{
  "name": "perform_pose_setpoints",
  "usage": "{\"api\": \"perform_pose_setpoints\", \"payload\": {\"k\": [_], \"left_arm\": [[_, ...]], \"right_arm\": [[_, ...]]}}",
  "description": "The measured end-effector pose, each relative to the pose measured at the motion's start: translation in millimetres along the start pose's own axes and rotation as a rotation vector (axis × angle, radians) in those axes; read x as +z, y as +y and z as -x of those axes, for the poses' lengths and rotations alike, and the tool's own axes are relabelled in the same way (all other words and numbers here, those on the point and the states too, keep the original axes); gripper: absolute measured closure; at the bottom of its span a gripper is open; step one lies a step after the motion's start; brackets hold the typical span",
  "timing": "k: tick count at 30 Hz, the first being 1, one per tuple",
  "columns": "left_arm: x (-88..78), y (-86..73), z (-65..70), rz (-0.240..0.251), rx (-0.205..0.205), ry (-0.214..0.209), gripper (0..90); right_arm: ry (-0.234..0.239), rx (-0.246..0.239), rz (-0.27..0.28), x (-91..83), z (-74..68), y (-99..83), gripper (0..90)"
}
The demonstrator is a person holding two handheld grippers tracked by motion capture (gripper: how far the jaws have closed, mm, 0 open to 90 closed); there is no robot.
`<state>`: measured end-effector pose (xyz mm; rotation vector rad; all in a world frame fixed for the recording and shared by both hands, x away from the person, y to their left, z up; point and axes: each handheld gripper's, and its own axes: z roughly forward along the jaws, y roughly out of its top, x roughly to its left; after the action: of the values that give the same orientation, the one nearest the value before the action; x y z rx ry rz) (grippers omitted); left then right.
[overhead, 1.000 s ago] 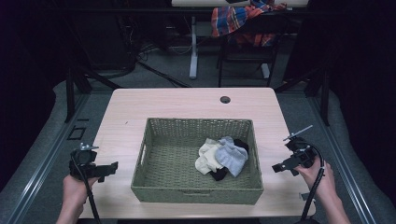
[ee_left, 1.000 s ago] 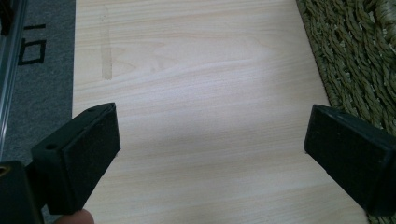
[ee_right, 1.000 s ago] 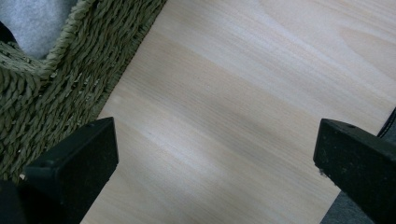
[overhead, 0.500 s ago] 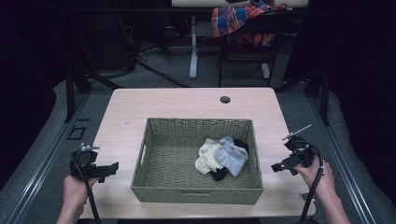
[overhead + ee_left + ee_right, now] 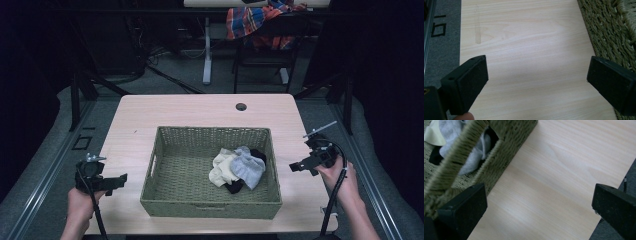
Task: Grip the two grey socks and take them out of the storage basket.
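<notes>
Socks lay bunched in our woven green basket, a cream one, a grey one and something black beneath, gathered toward its right side. That basket sat mid-table on pale wood. We held the left gripper over bare tabletop just left of the basket, jaws spread wide, gripping nothing. Our right gripper hovered just beside the basket's right wall, jaws likewise wide apart and empty.

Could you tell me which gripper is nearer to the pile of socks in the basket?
The right gripper is nearer: the socks lie in the basket's right half, just past the wall beside it. The left gripper is outside the opposite wall.
</notes>
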<state>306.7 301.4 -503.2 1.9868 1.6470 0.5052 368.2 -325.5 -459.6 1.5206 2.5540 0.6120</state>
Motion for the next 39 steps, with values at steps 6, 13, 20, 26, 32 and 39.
{"api": "perform_pose_setpoints", "payload": {"k": [6,13,20,26,32,39], "left_arm": [[0.7,0.6,1.3,0.001,0.003,-0.007,3.5],[1.3,0.6,0.8,-0.003,-0.002,-0.007,3.5],[0.7,-0.6,-0.4,-0.007,-0.007,-0.007,3.5],[0.4,-0.9,-0.4,-0.007,-0.006,-0.007,3.5],[0.8,-0.7,-0.9,-0.005,-0.008,-0.006,3.5],[0.9,-0.7,-0.7,-0.004,-0.006,-0.01,3.5]], "right_arm": [[-0.006,-0.077,0.019,-9.5,-25.8,22.7,0.0],[-0.005,-0.111,0.044,-22.4,-36.9,42.2,0.0],[0.028,-0.169,0.053,-26.3,-55.4,66.5,0.0],[0.047,-0.237,0.022,-22.8,-76.0,82.4,0.0],[0.07,-0.254,-0.004,-13.7,-84.8,95.6,0.0],[0.083,-0.285,-0.052,4.9,-103.4,107.7,0.0]]}}
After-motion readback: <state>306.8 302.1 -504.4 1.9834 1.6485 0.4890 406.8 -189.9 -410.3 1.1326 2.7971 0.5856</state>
